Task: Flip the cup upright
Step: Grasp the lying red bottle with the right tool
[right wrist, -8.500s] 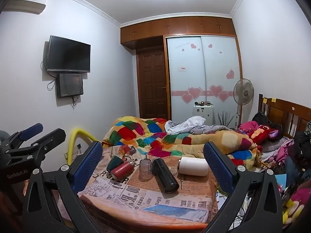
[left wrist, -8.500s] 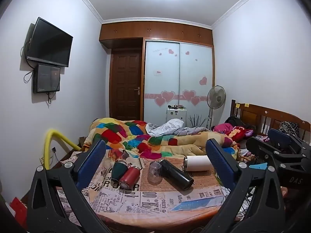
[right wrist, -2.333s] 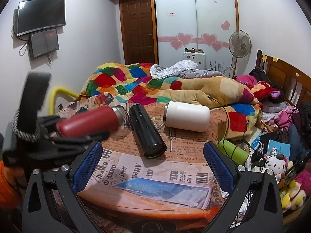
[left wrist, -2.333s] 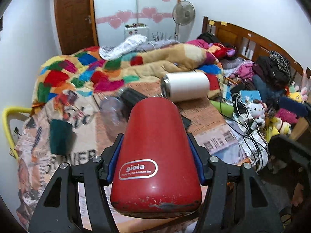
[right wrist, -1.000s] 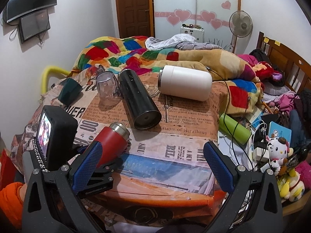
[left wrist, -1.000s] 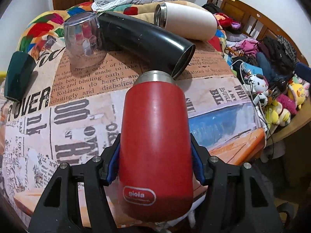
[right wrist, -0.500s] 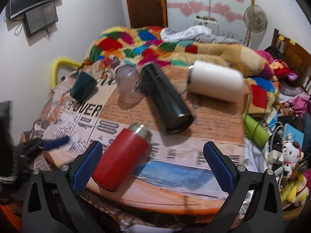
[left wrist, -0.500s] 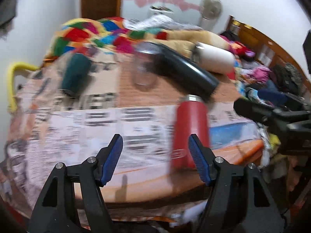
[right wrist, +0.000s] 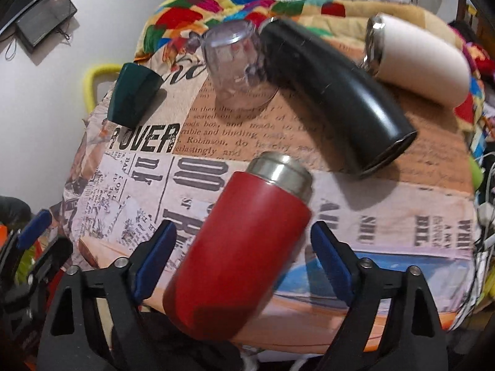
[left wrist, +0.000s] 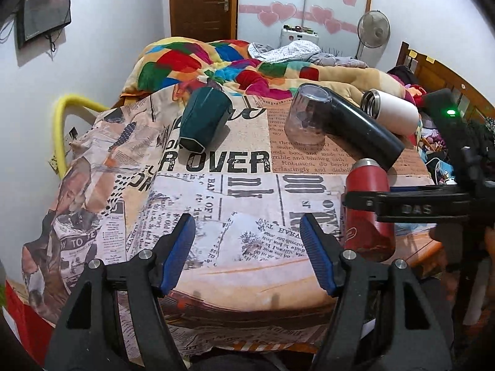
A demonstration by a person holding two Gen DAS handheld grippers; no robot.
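Note:
A red flask cup with a steel rim stands upright near the table's front right edge; it also shows in the right wrist view. My left gripper is open and empty, to the left of the flask. My right gripper is open with its blue pads on either side of the flask, a gap on each side. Its black frame crosses in front of the flask in the left wrist view.
On the newspaper-print tablecloth lie a dark green cup, an upside-down clear glass, a black flask and a white flask. A bed with a colourful blanket is behind.
My left gripper let go of the red flask, which now stands upright, and drew back to the left. My right gripper moved in around the flask.

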